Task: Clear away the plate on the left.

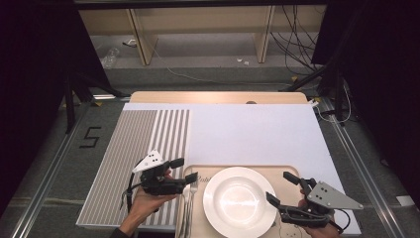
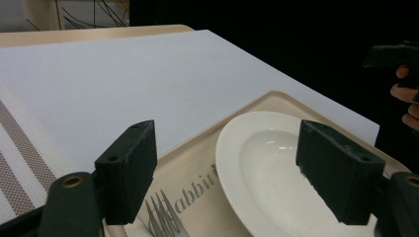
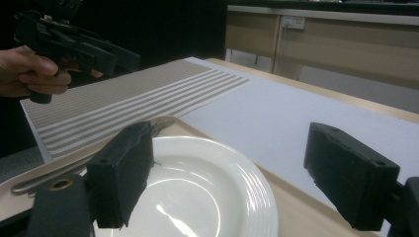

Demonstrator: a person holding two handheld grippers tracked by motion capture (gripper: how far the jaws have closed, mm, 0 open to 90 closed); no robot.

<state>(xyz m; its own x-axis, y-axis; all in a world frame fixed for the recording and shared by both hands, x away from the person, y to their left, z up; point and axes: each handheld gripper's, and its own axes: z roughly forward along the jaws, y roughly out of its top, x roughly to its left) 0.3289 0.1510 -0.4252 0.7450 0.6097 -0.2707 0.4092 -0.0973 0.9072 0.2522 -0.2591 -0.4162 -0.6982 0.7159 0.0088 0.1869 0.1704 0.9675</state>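
1. A beige tray (image 1: 292,174) sits at the table's near edge, half on a white sheet (image 1: 247,131), beside a striped placemat (image 1: 133,148).
2. The white plate (image 1: 240,202) rests centred on it, apparently a place setting.
3. The left gripper (image 1: 184,170) hovers over the fork (image 1: 192,198), jaws wide and empty; the right gripper (image 1: 280,187), equally wide, waits at the plate's rim.
4. The fork's handle is cut off; tray lettering is partly hidden.
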